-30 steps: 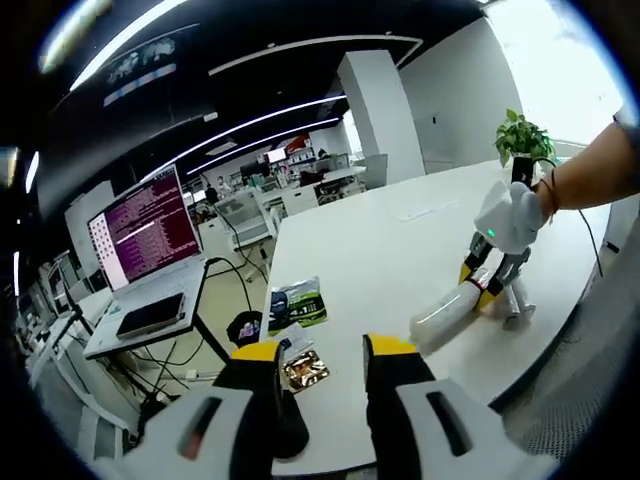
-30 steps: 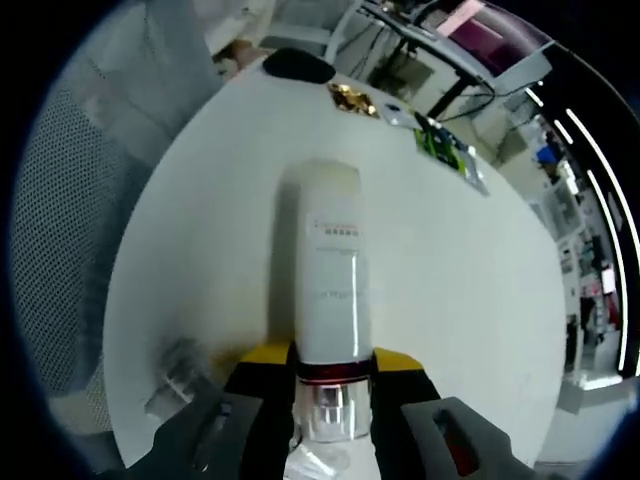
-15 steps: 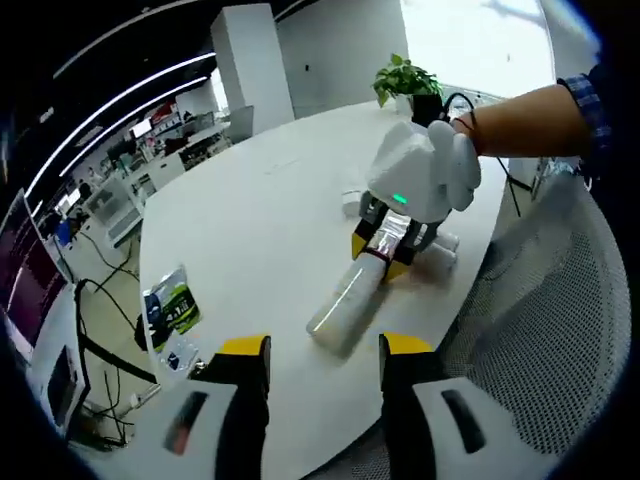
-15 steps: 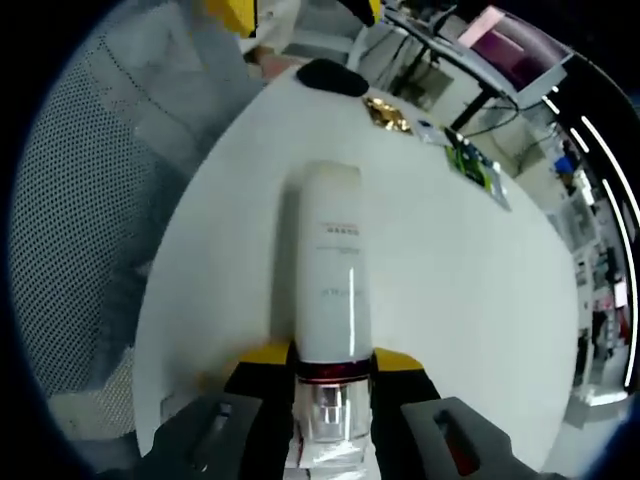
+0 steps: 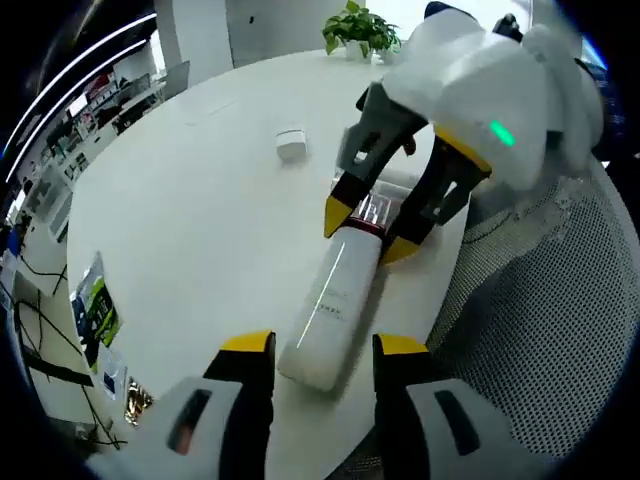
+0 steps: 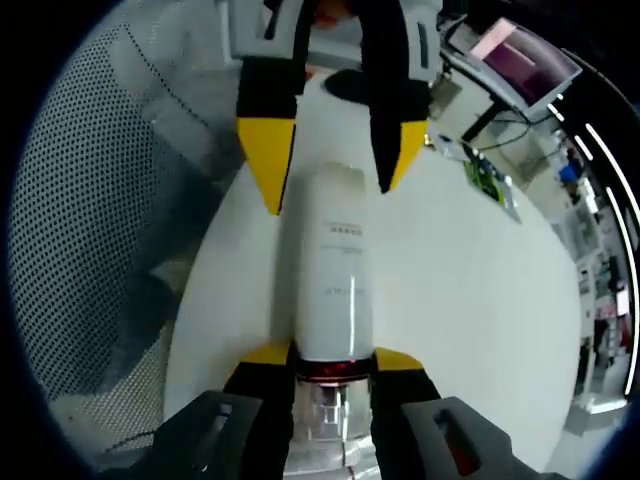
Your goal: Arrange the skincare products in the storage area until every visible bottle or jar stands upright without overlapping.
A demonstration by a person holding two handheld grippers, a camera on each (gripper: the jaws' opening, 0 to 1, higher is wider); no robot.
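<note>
A tall white bottle [image 5: 335,295] with a dark red neck band lies flat at the near edge of the round white table [image 5: 190,190]. My right gripper [image 5: 370,232] comes in from the upper right and is shut on the bottle's neck. In the right gripper view its yellow-tipped jaws [image 6: 330,357] clamp that neck, and the bottle [image 6: 335,270] runs away from the camera. My left gripper [image 5: 323,345] is open, one jaw on either side of the bottle's base end without touching it. It enters the right gripper view from the top, as the left gripper [image 6: 335,150].
A small white jar [image 5: 291,143] stands further in on the table, and a potted plant [image 5: 360,25] at the far side. A green packet [image 5: 95,305] and a gold wrapper [image 5: 135,400] lie at the left edge. A mesh chair [image 5: 520,330] stands close beside the table.
My left gripper has moved in toward the bottle until its open jaws flank the base end. The right gripper keeps its hold on the neck, and the bottle has stayed flat.
</note>
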